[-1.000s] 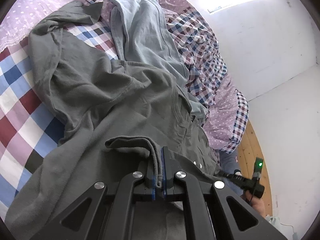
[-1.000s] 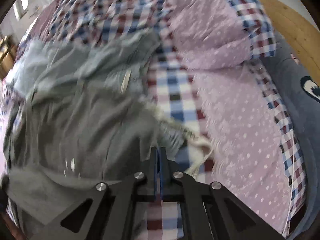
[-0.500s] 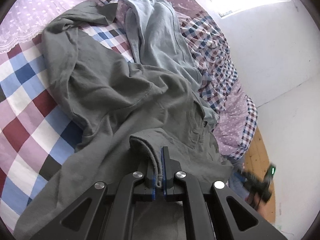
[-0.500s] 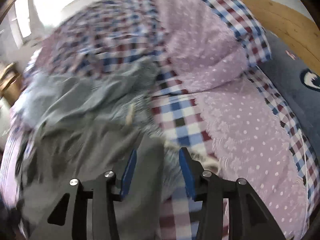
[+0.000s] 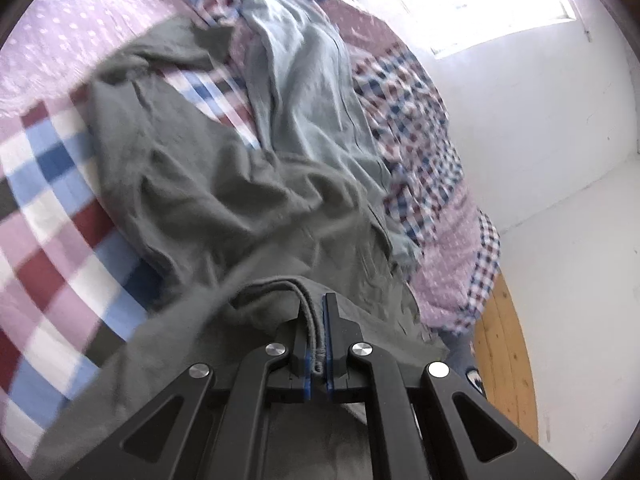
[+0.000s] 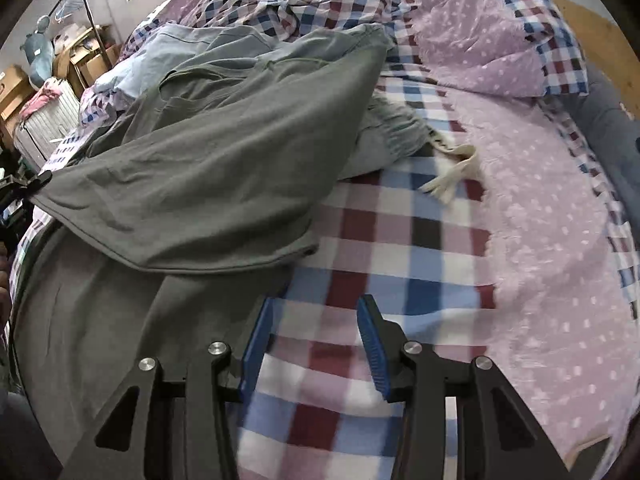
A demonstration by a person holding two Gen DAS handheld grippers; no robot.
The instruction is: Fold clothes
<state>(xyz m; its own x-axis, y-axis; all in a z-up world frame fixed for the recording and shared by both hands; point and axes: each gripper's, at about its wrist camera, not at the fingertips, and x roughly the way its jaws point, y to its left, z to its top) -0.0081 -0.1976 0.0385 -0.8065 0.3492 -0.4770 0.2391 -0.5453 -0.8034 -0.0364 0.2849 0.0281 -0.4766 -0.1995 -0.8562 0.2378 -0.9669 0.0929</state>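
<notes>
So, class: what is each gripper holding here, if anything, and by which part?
The left gripper is shut on the dark grey shirt, pinching its stitched hem edge. The right gripper is open over the checked blanket, holding nothing.

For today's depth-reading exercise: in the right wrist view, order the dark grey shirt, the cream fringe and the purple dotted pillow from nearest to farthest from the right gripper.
From the right gripper:
1. Dark grey shirt, just left of the fingers.
2. Cream fringe, ahead, slightly right.
3. Purple dotted pillow, far back, right.
</notes>
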